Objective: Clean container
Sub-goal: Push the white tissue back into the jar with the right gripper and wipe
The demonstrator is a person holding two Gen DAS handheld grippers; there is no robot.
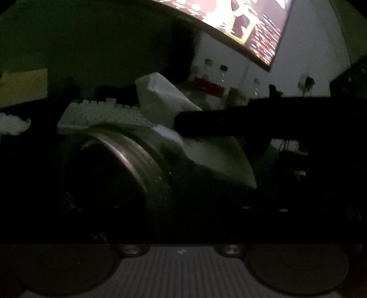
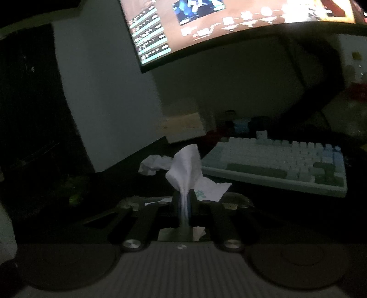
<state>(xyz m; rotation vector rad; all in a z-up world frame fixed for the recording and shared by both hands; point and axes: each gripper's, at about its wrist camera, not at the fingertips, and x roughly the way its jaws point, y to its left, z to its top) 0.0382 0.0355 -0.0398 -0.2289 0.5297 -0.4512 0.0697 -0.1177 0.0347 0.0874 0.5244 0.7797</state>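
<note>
The scene is very dark. In the left wrist view a round metal container lies tilted close in front of the camera, seemingly held by my left gripper, whose fingers are lost in shadow. The right gripper's dark finger reaches in from the right with a white tissue against the container's rim. In the right wrist view my right gripper is shut on the white tissue, which fans out above the fingertips.
A pale keyboard lies on the dark desk at the right, also in the left wrist view. A lit monitor hangs above. A crumpled tissue and a printed paper lie on the desk.
</note>
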